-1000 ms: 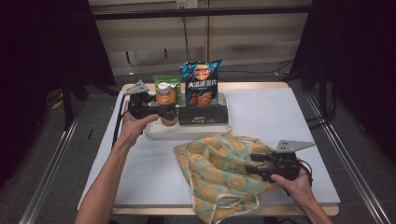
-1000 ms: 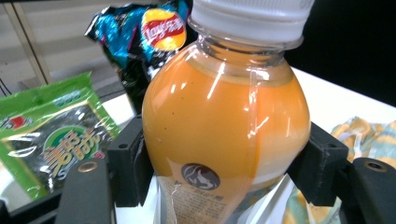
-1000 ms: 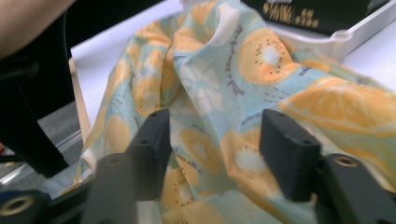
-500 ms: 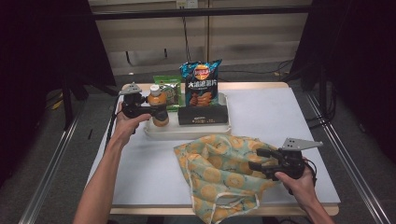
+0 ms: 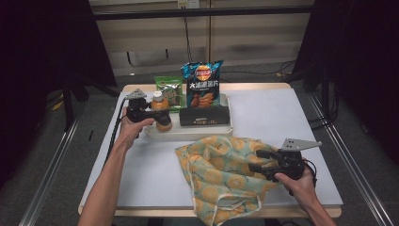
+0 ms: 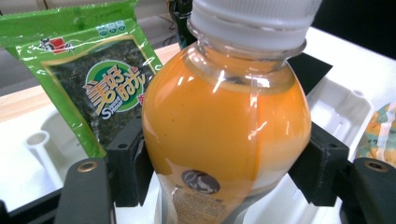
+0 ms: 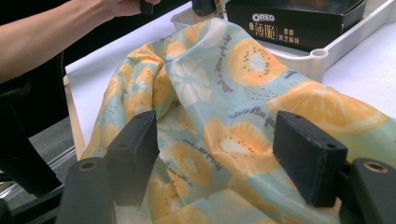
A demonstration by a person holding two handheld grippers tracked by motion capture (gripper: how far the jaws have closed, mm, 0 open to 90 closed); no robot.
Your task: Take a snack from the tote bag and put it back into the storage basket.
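Gripping the bottle (image 5: 162, 112) of orange drink at the tray's (image 5: 188, 133) left end: left gripper (image 5: 151, 113), jaws pressed on both sides of the bottle's body, as seen in the left gripper view (image 6: 227, 154). Standing upright, white cap on top, just in front of the green packet (image 5: 169, 92). Farther right in the tray, chip bag (image 5: 203, 87) upright behind the black box (image 5: 205, 116). Lying in front of the tray on the table (image 5: 277, 113), touching its near rim: fruit-print bag (image 5: 221, 174). Hovering over that bag's right part: right gripper (image 5: 259, 160), jaws just opened, spread apart with cloth beneath them but unpinched (image 7: 219, 154).
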